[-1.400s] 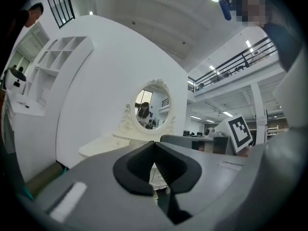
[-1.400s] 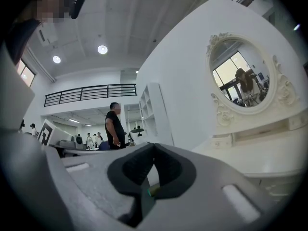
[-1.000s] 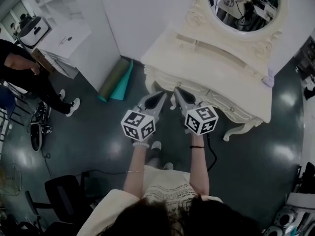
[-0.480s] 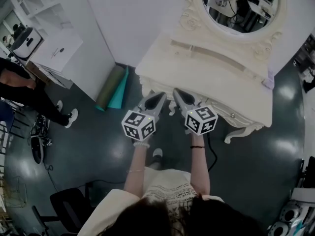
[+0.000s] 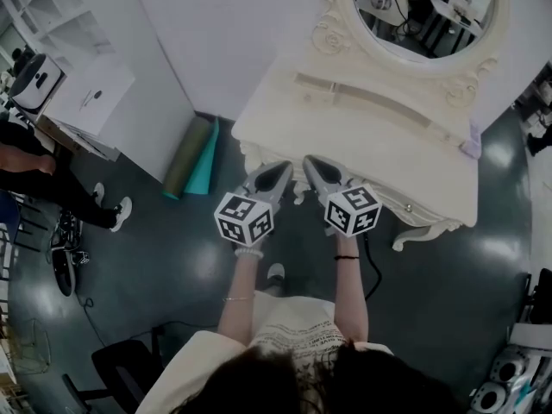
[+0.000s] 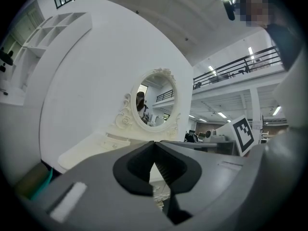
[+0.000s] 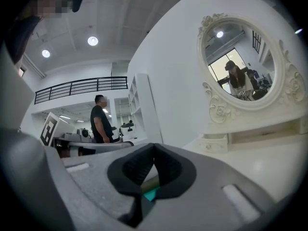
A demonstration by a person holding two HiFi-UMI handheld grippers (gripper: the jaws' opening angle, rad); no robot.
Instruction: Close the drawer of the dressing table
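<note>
The cream dressing table (image 5: 379, 136) with its oval mirror (image 5: 423, 7) stands ahead of me. Its carved front (image 5: 388, 198) shows below the top's edge, and no drawer juts out past that edge in the head view. My left gripper (image 5: 283, 167) and right gripper (image 5: 310, 160) lie side by side and level, tips at the table's front left part. Both are shut with nothing between the jaws. The left gripper (image 6: 154, 143) looks along the tabletop towards the mirror (image 6: 155, 105). Over the right gripper (image 7: 154, 145) the mirror (image 7: 240, 64) is at the right.
Rolled green and teal mats (image 5: 194, 158) lie on the floor left of the table, against a white shelf unit (image 5: 86, 93). A person in black (image 5: 34, 166) stands at the far left. A black chair (image 5: 121, 369) and a cable are on the floor behind.
Both shut grippers have pushed forward against the table's front. The table's front edge now sits lower in the head view, over the tips. The bystander has drifted left.
</note>
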